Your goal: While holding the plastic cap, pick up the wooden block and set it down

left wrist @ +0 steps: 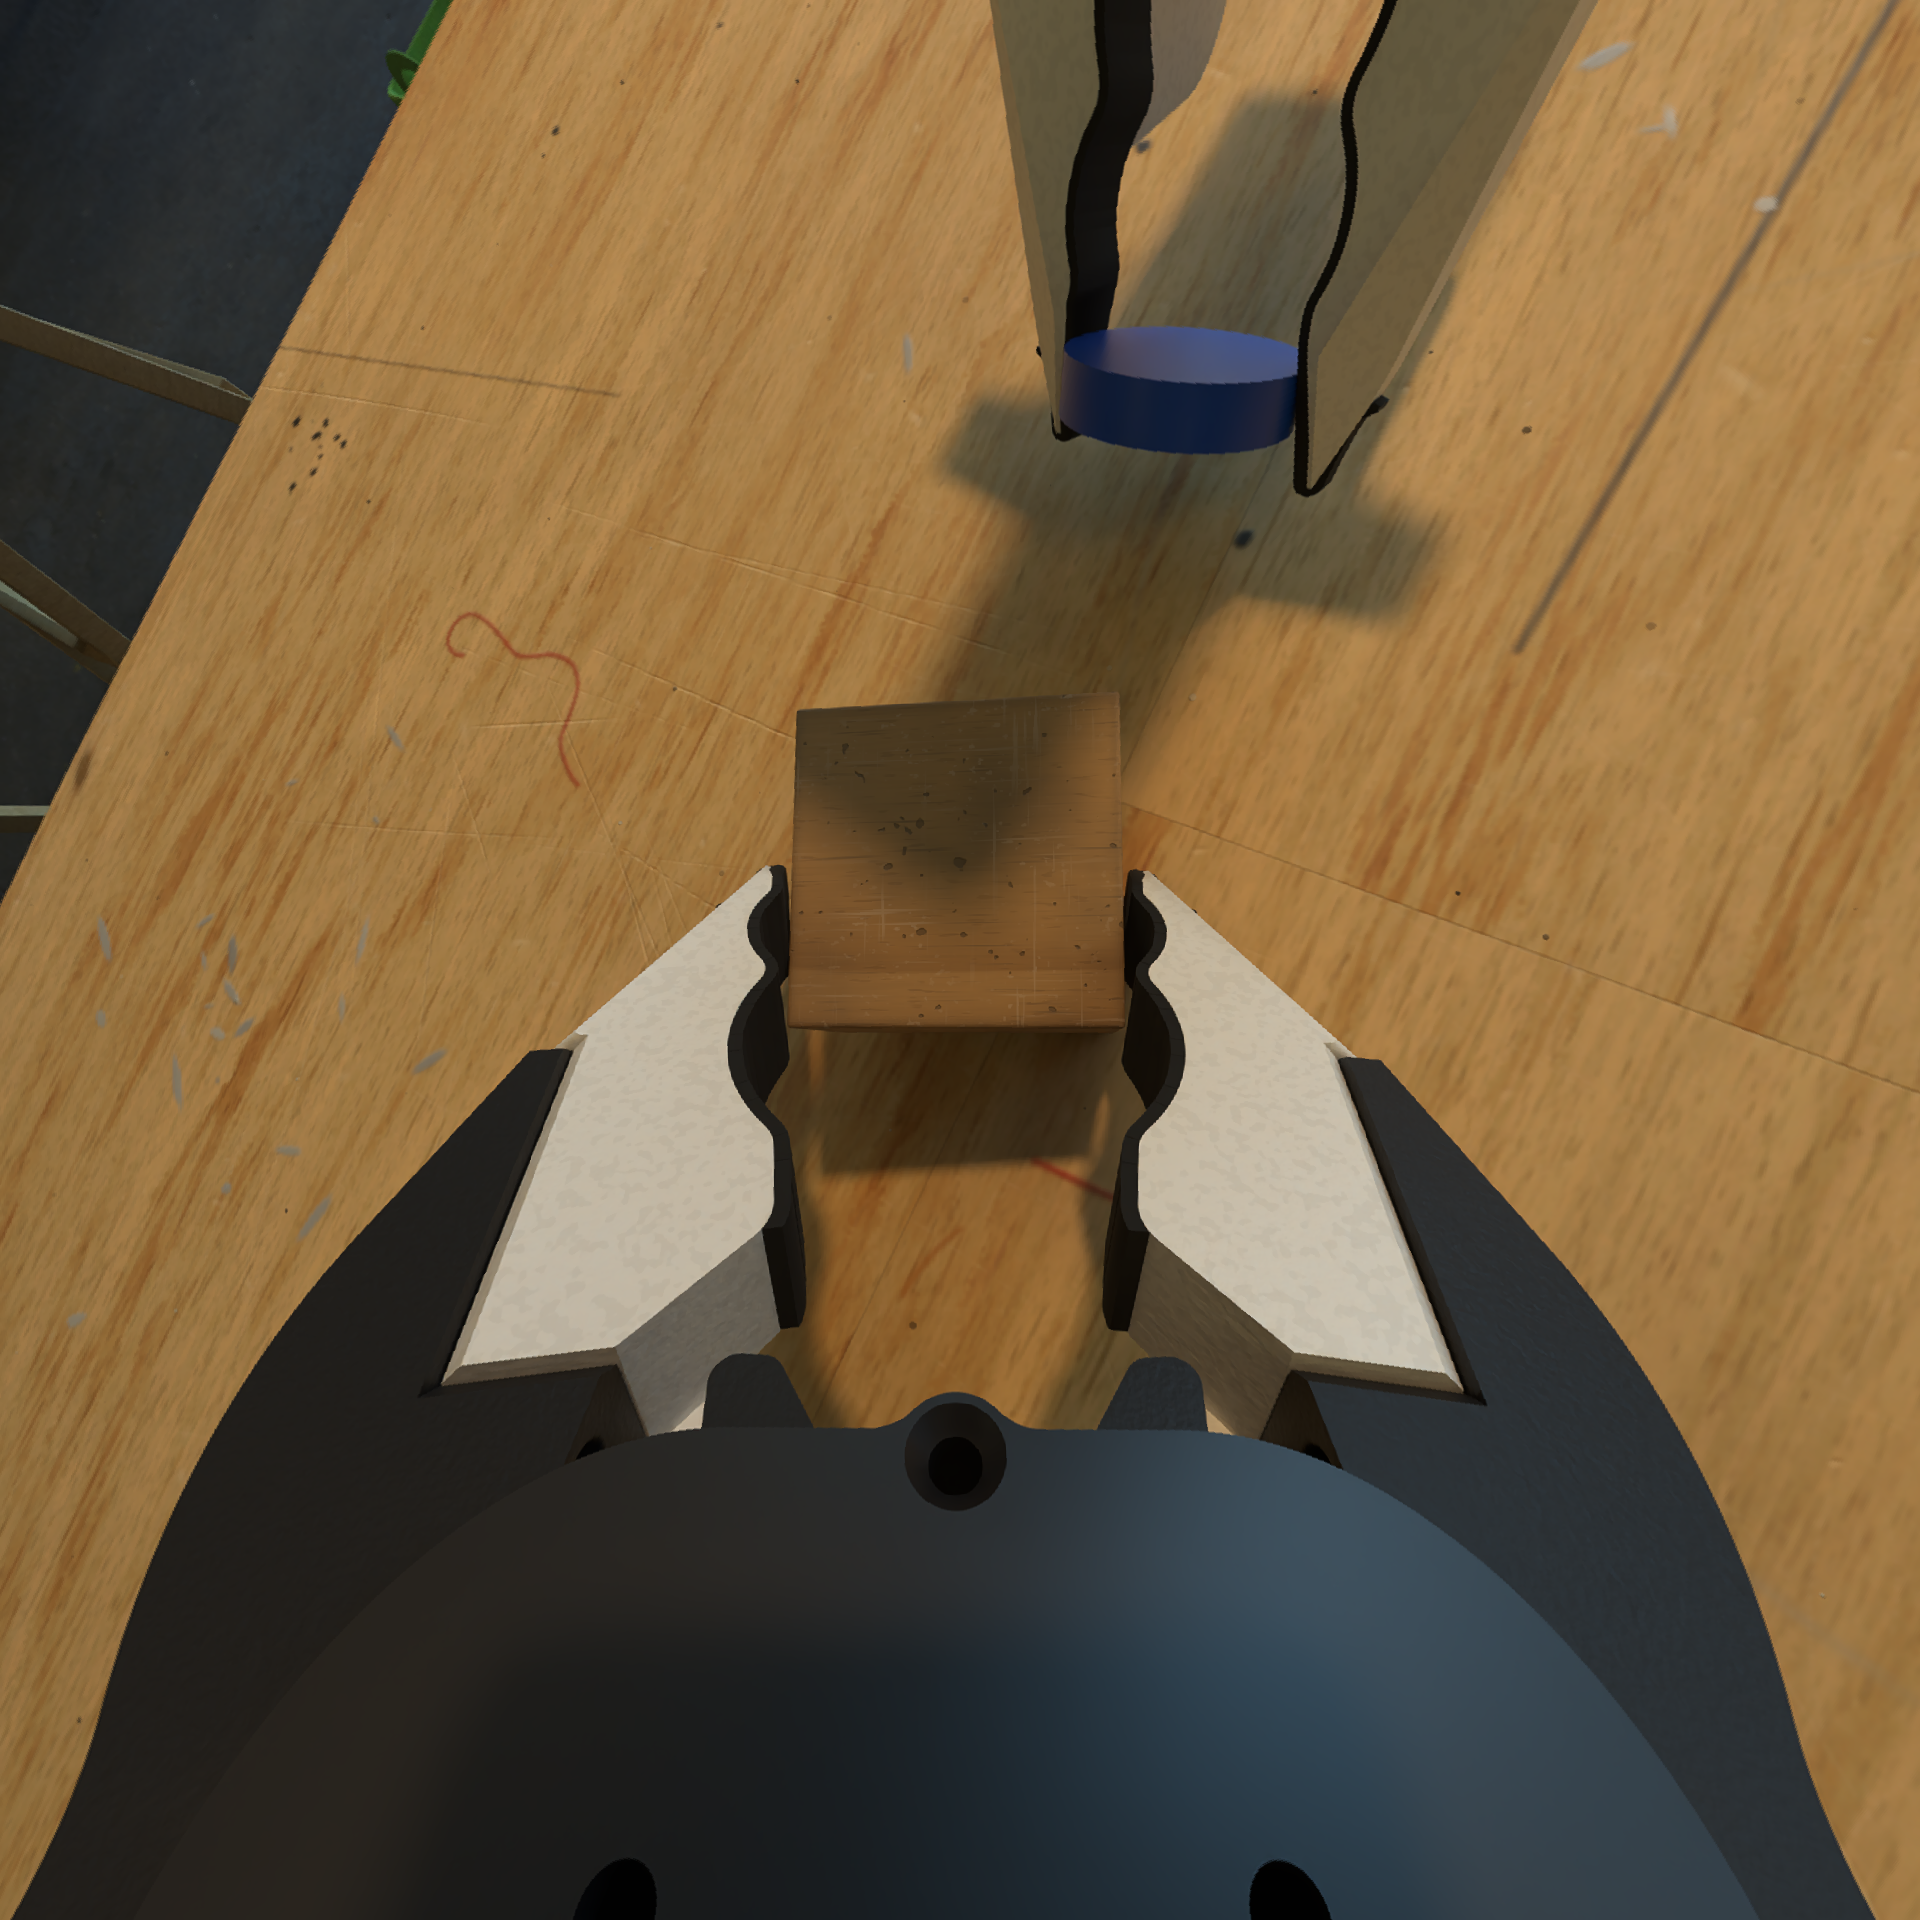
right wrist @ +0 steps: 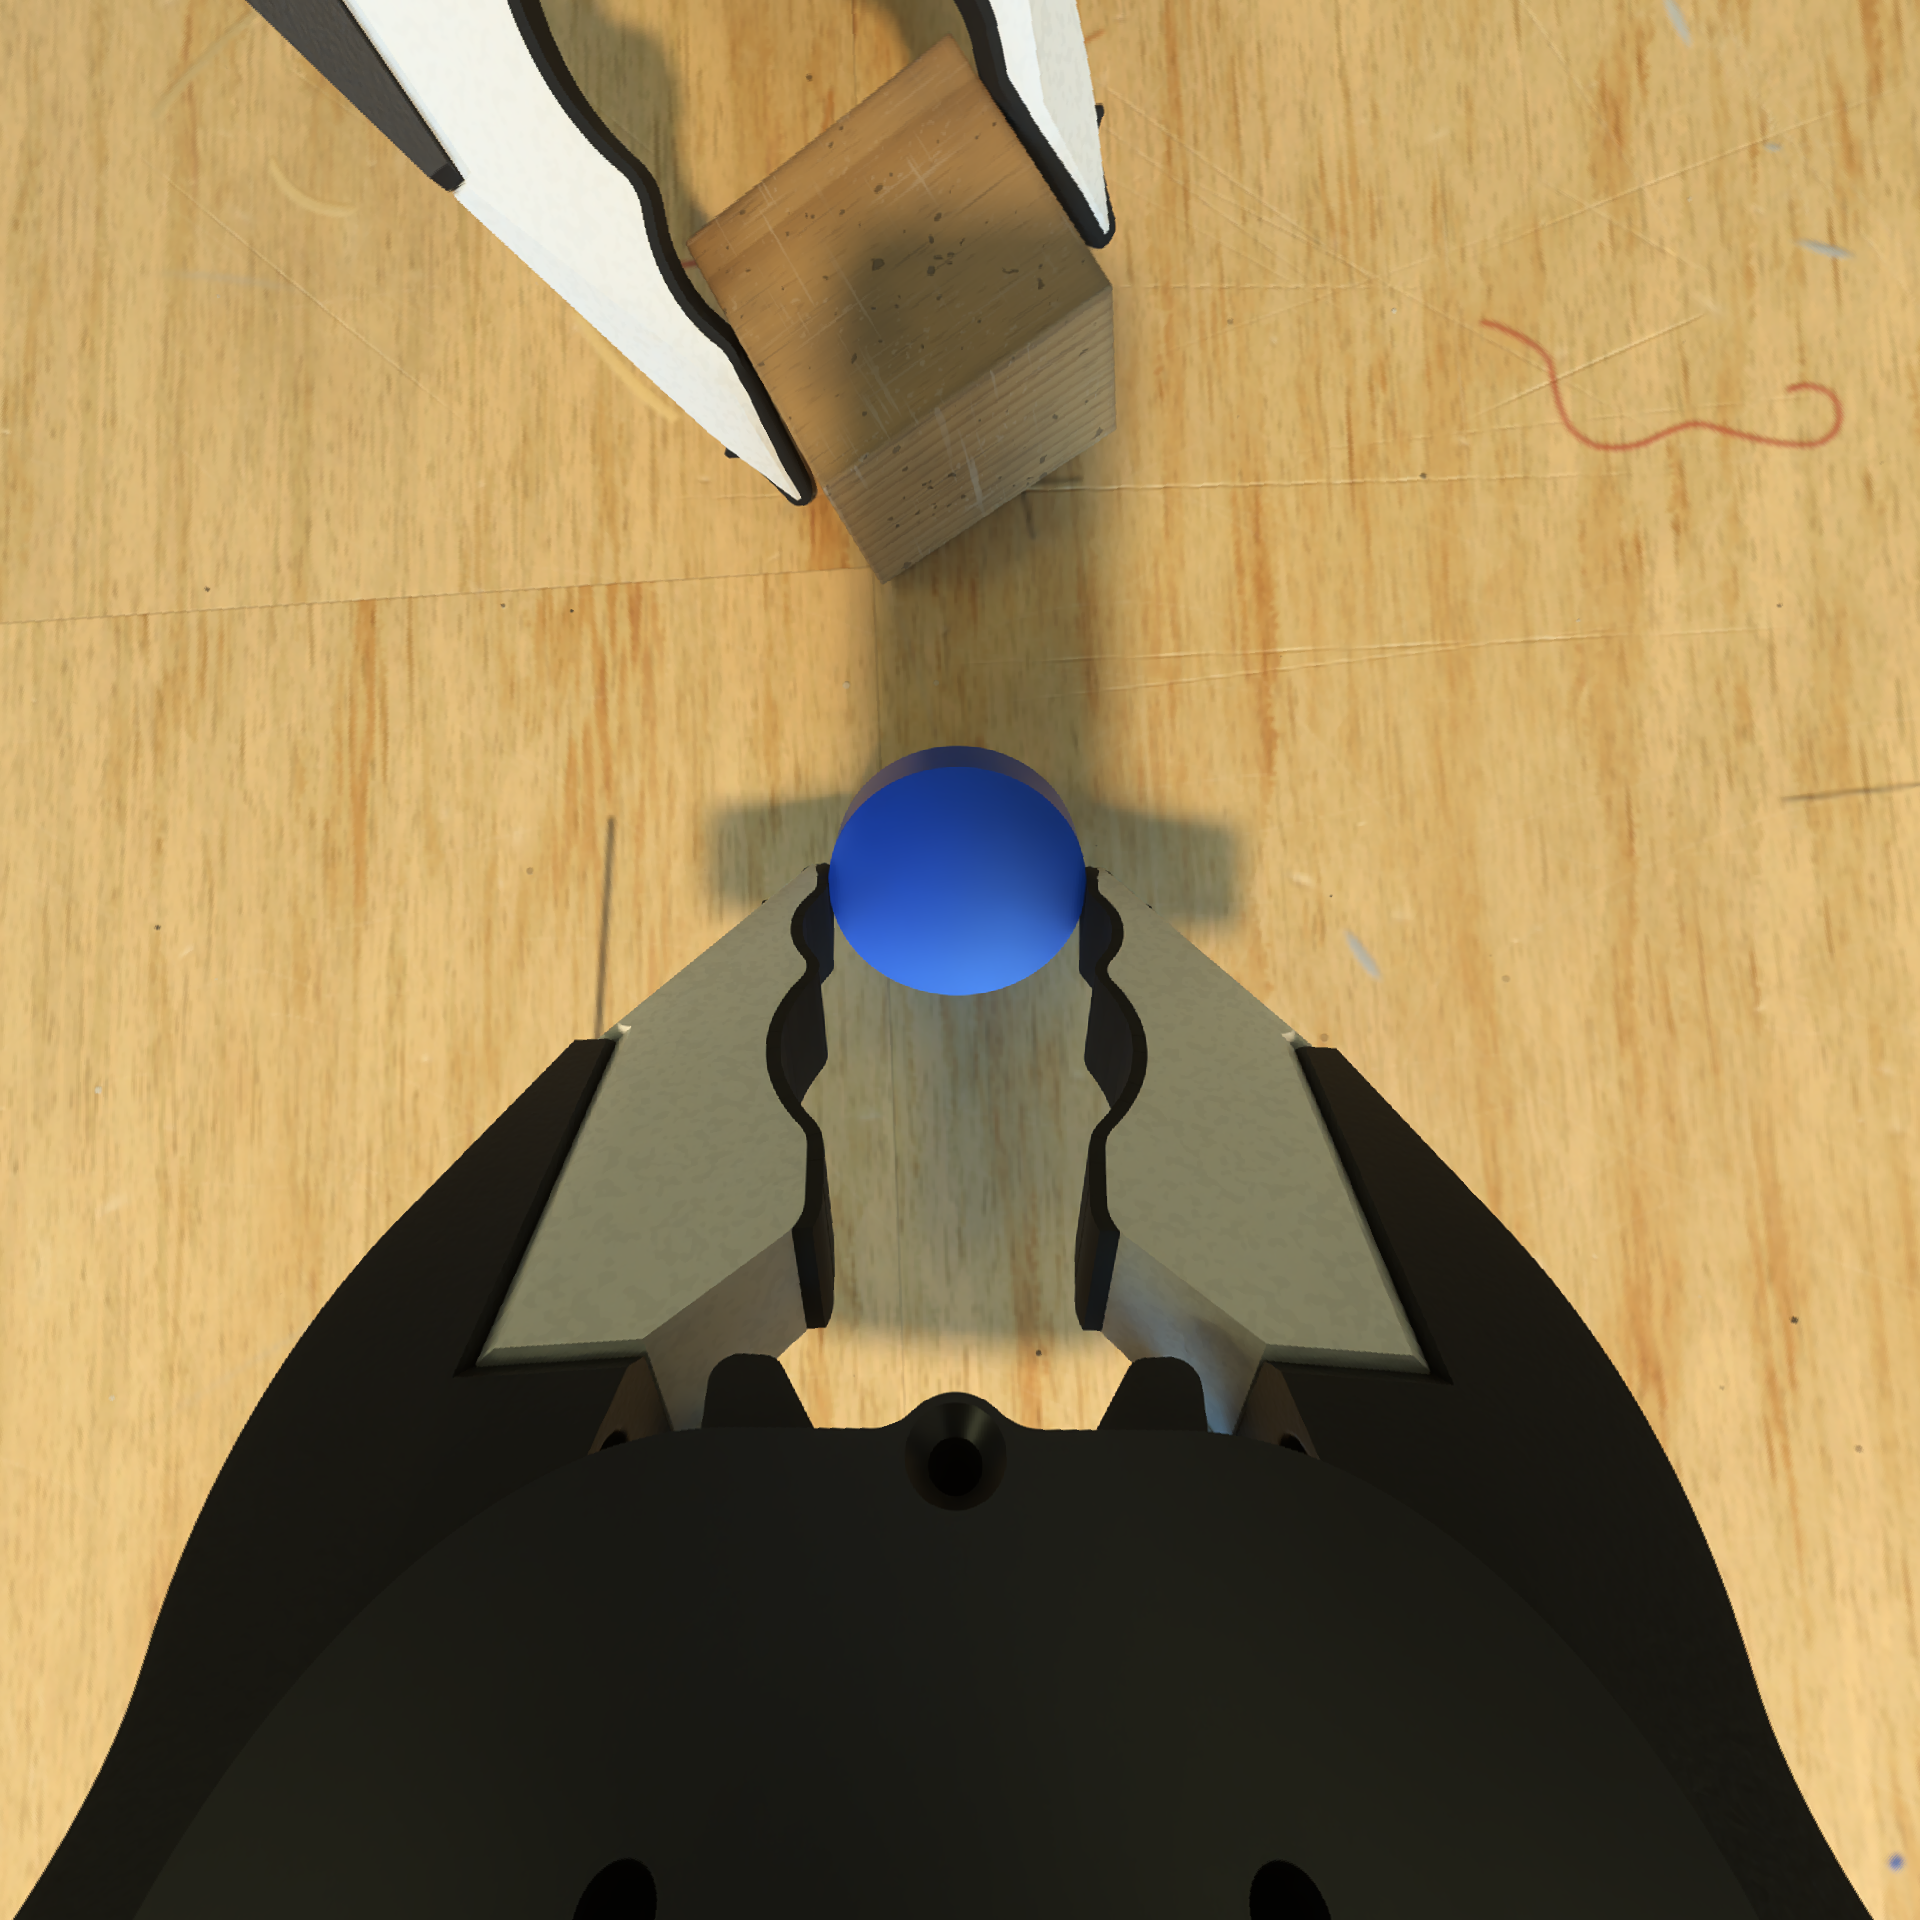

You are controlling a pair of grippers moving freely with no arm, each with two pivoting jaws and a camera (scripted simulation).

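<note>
Wood is filling nearly everything you are looking at: a scratched, pale tabletop (left wrist: 1558, 831) with a thin red squiggle (left wrist: 520, 686) drawn on it off to the left in the left wrist view, and beyond the table's left edge only dark floor. Moving inward, your left gripper (left wrist: 956, 914) is pressing its two fingertips against opposite sides of the wooden block (left wrist: 956, 862), so you are gripping it at the tips rather than deep in the throat. That shallow hold is leaving most of the block sticking out ahead of the fingers. A shadow is lying on the table under the block's near edge, which suggests you are carrying it just clear of the surface, though in the right wrist view its lower corner is looking very close to the wood, so you cannot be sure it is fully off.

Further right and beyond the block, your right gripper (right wrist: 956, 883) is clamping the blue plastic cap (right wrist: 956, 873) by its rim, flat face up, with its shadow falling on the table beneath, so it is hanging above the surface. You are keeping it well apart from the block, which is giving the left gripper room to work.

By my reading, you are in the carry or set-down part of the job. Because the grip is only at the tips, lowering gently should be keeping the block from twisting.
</note>
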